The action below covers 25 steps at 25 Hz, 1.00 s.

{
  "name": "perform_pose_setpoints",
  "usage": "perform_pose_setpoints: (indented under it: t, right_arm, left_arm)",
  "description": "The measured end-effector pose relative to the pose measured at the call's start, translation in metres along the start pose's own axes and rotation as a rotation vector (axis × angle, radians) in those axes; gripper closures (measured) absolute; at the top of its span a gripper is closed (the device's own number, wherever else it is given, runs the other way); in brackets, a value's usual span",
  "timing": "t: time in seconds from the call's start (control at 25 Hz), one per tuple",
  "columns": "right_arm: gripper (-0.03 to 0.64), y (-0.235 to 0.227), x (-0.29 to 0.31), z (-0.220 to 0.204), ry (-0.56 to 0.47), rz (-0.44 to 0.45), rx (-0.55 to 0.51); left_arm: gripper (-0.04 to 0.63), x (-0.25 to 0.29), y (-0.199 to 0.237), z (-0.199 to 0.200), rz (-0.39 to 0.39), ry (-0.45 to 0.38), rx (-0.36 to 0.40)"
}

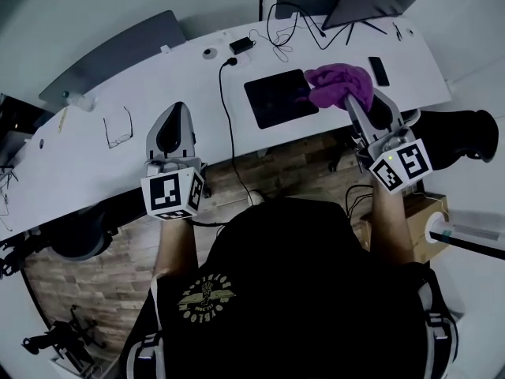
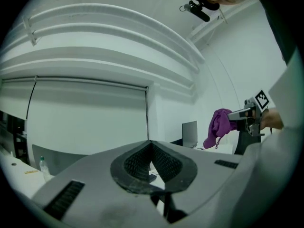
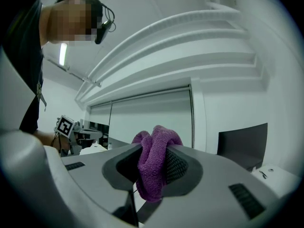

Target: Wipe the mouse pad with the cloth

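Black T-shirt [image 1: 300, 251], gold emblem [image 1: 207, 297], grey left tongs [image 1: 177, 109], right tongs [image 1: 353, 109]

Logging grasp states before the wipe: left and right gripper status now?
Left gripper: shut, empty.
Right gripper: shut on the purple cloth.

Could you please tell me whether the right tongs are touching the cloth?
Touching. The right gripper view shows the cloth pinched between the jaws of the right tongs, bulging out above and below them.

Left tongs [image 2: 151, 148] closed, right tongs [image 3: 152, 163] clamping cloth [image 1: 339, 85] — both seemingly raised
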State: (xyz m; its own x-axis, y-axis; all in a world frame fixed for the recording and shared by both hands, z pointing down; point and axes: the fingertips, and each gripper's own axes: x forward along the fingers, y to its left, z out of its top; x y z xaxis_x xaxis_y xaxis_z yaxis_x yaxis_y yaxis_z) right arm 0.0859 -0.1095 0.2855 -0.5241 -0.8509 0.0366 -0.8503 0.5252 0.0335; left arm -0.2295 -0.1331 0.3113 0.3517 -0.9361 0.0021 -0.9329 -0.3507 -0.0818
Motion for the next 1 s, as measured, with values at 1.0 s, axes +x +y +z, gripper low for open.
perform_pose_setpoints:
  t: [1.0]
  right_arm:
    - [0.523,0.000,0.168,-0.053,0.071,0.270,0.058]
  left_arm:
    - [0.594,0.045,0.075,-0.035,0.188,0.094,0.008]
